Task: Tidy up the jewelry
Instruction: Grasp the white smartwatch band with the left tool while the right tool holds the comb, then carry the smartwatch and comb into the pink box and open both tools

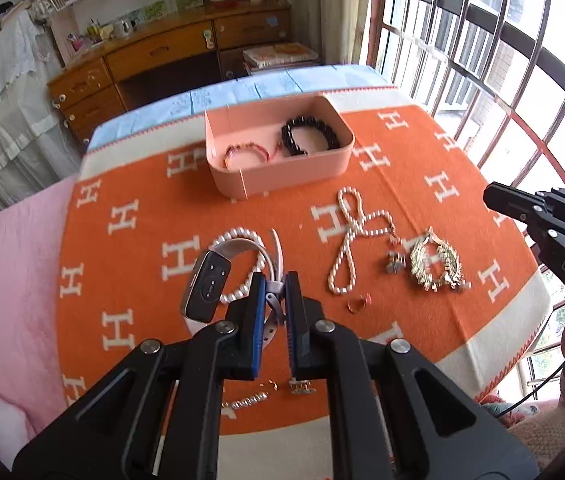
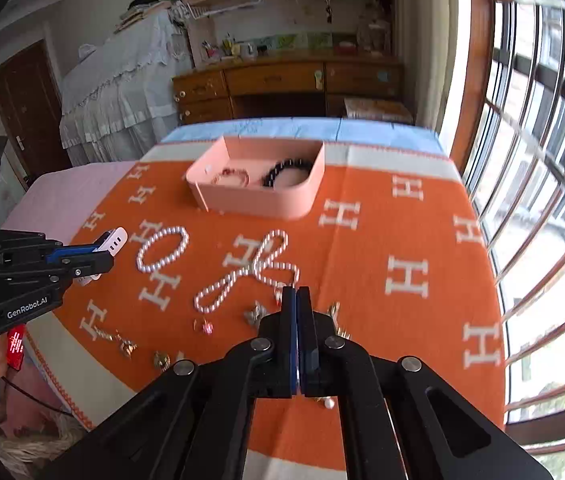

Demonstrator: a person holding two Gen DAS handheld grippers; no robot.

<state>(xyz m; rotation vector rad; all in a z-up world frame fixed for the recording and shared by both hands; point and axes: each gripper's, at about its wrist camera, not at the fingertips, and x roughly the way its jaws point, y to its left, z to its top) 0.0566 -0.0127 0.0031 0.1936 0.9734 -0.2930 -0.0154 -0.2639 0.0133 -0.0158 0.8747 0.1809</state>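
Left gripper [image 1: 274, 286] fingers pinching watch [image 1: 208, 286] strap (buckle hidden), right gripper [image 2: 297, 292] fingers pressed together.

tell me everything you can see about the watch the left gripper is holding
The smartwatch has a dark rectangular body, seen from its sensor back, with a silvery edge and a white, rubbery-looking strap. The left gripper is shut on the strap near its loose end, whose adjustment holes show in the right wrist view. The watch hangs tilted, its body to the left of the fingers, above the orange blanket and in front of the pearl bracelet. Only the gripper's pads appear to touch it.
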